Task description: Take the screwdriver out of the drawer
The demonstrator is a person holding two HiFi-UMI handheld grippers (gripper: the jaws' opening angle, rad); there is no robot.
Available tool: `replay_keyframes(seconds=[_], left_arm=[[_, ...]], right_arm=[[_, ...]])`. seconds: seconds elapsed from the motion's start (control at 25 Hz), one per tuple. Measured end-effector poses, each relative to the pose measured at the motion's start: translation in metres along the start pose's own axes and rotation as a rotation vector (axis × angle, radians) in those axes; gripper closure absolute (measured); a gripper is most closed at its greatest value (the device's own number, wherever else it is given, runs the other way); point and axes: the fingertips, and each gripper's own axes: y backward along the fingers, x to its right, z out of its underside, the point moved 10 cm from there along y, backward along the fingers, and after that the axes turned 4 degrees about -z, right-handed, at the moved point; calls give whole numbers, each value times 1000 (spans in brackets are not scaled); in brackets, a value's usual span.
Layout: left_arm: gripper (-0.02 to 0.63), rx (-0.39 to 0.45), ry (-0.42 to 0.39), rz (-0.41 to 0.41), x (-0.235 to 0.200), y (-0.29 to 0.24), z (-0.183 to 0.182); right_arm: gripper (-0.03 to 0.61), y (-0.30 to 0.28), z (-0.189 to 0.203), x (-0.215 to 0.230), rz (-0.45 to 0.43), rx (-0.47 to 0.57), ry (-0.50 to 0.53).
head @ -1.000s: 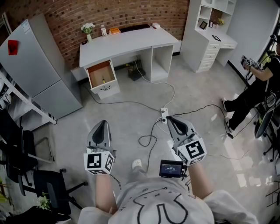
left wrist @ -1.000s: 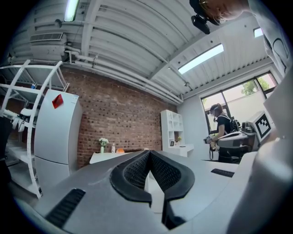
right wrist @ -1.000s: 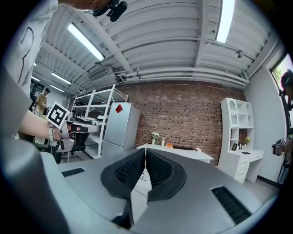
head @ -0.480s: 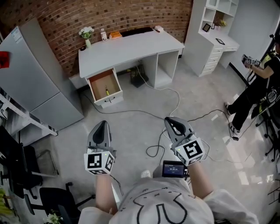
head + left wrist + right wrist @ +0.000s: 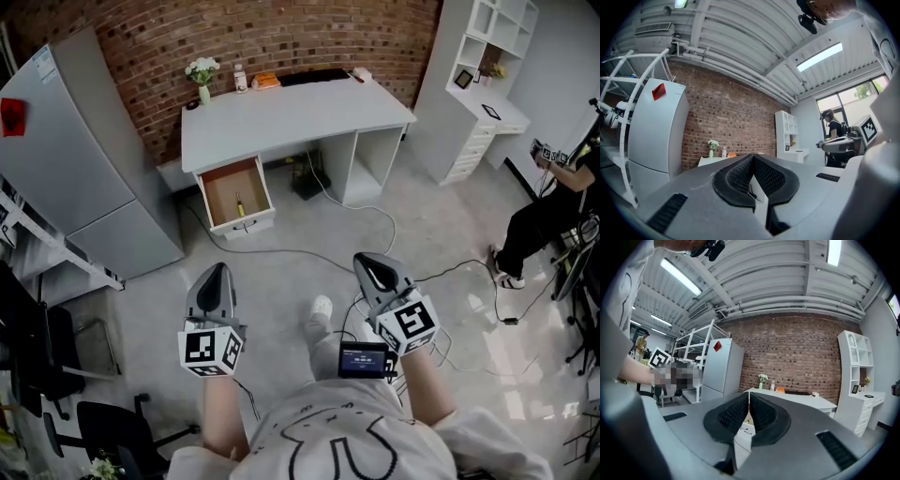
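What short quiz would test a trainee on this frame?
1. True or false: the drawer stands open.
2. Where is the screwdriver? A in the drawer; B on the desk; C on the floor.
3. Fill in: the jaws of the left hand-held gripper and the right hand-held gripper are both ___, with nothing between them.
Key: 1 true; 2 A; 3 shut.

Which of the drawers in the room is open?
The drawer at the left end of the white desk: pulled out, a screwdriver inside. The shelf unit's drawers are shut.
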Motion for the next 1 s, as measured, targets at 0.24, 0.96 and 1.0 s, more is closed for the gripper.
replay_keyframes(seconds=[0.24,0.96,1.0], left_arm=[[603,-15,-5,-23,-17,-51,10],[603,-93,36,-80,-60,-279,42],[603,-98,34,-83,-63,-289,42]], right_arm=[[558,-54,13,30,-39,12,-6],[558,-241,35,196,-80,-40,-41],[558,-250,35,203,-85,-42,-43]])
